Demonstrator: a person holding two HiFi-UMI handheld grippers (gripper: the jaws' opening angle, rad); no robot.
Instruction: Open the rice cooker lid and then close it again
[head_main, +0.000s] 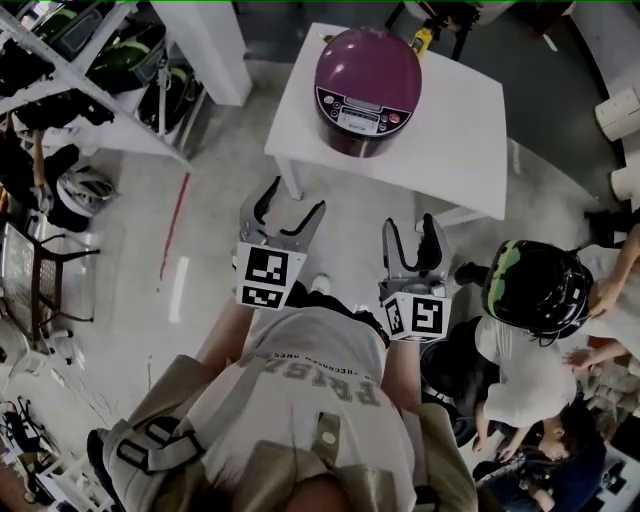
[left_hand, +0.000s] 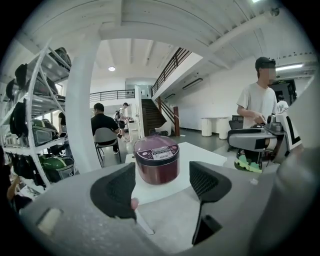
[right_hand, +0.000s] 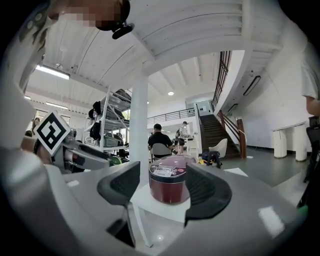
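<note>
On the white bench (head_main: 460, 140), the rice cooker (head_main: 367, 90) sits by the left edge, lid shut. Left tongs (head_main: 293, 200) and right tongs (head_main: 410, 225) stand part open, empty, well apart from it. Likely the approach step; next, reach the lid release.

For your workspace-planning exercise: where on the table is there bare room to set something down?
The table is bare from the cooker rightward to its right edge, plus a narrow strip along the near edge. The left half is crowded: the cooker fills it.
</note>
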